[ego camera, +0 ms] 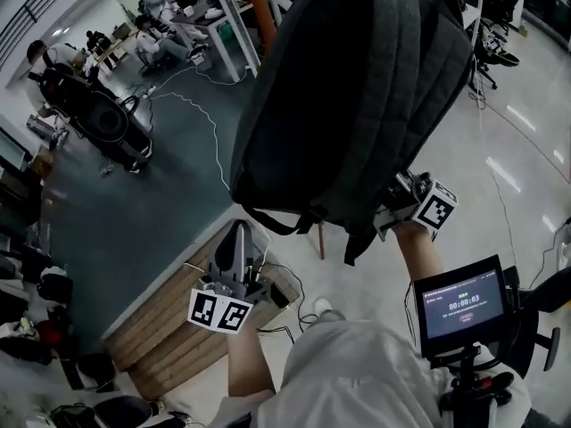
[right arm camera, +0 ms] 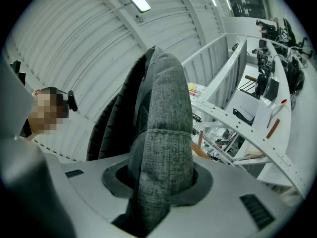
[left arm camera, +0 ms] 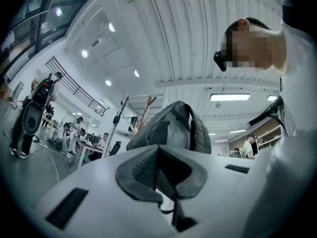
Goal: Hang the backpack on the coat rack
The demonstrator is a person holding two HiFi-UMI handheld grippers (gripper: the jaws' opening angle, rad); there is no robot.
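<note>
A dark grey backpack (ego camera: 357, 87) hangs high in the middle of the head view. My right gripper (ego camera: 401, 201) is under its lower right corner, shut on a thick fold of its grey fabric (right arm camera: 163, 108); in the right gripper view the jaws (right arm camera: 158, 177) press on that fold. My left gripper (ego camera: 237, 239) sits lower left, just under the pack's dangling straps, shut, with nothing seen between its pads (left arm camera: 157, 167). From there the backpack (left arm camera: 173, 125) rises ahead. The coat rack's orange-brown pole (ego camera: 260, 7) stands beyond the pack, and its top (left arm camera: 144, 108) shows left of the pack.
A low wooden platform (ego camera: 169, 328) lies on the floor under my left hand. A screen on a stand (ego camera: 459, 306) is at lower right. People sit at desks (ego camera: 165, 25) at the back left, with black equipment (ego camera: 98, 119) and a white floor cable (ego camera: 210, 123) nearby.
</note>
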